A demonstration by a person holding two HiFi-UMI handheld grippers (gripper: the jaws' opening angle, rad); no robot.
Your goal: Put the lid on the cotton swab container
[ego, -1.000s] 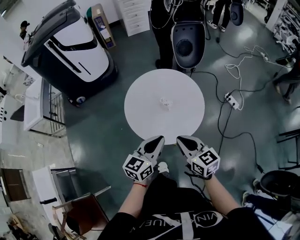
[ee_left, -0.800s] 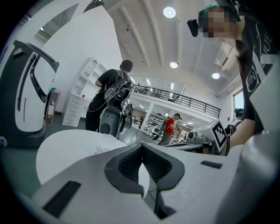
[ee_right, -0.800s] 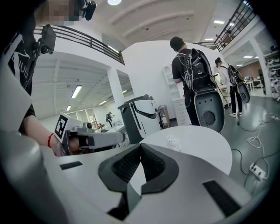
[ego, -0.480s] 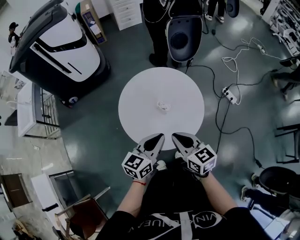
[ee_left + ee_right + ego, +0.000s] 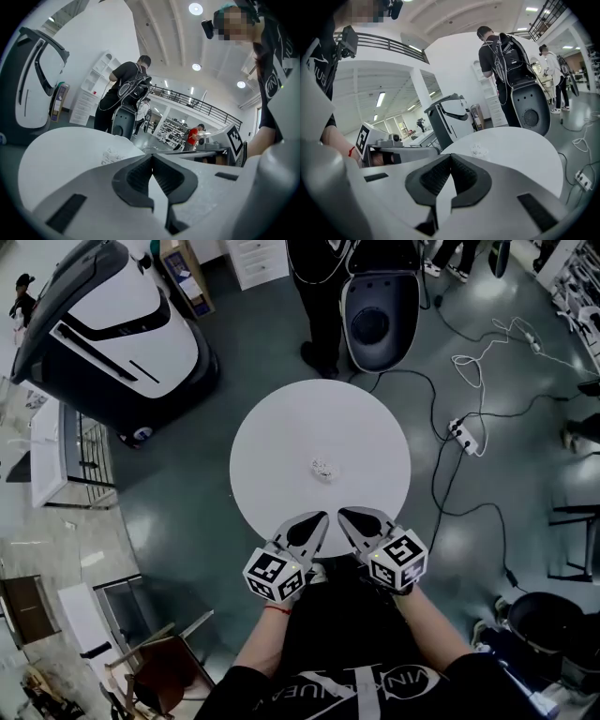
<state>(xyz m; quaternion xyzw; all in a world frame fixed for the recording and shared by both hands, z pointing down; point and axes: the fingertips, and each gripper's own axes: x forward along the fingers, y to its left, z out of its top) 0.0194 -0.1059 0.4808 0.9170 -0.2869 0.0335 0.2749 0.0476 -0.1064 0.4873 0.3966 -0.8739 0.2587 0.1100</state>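
Comparing with half a second ago, the small clear cotton swab container (image 5: 322,468) now lies nearer the grippers, just toward 6 o'clock from the middle of the round white table (image 5: 272,427). The left gripper (image 5: 320,517) and right gripper (image 5: 344,514) hover at the 6 o'clock rim, both clenched on nothing. A person (image 5: 321,296) stands at 12 o'clock, and a power strip (image 5: 463,436) lies on the floor at 3 o'clock.

Left: the grey plastic left gripper (image 5: 322,517), marker cube at its rear, is held near-left. Its jaws are pressed together with nothing between them.
Right: the grey plastic right gripper (image 5: 343,513) is near-right, jaws likewise closed and empty, its tips just beside the left's.
Forearms: the bare left forearm (image 5: 262,636) and bare right forearm (image 5: 427,621) angle inward.
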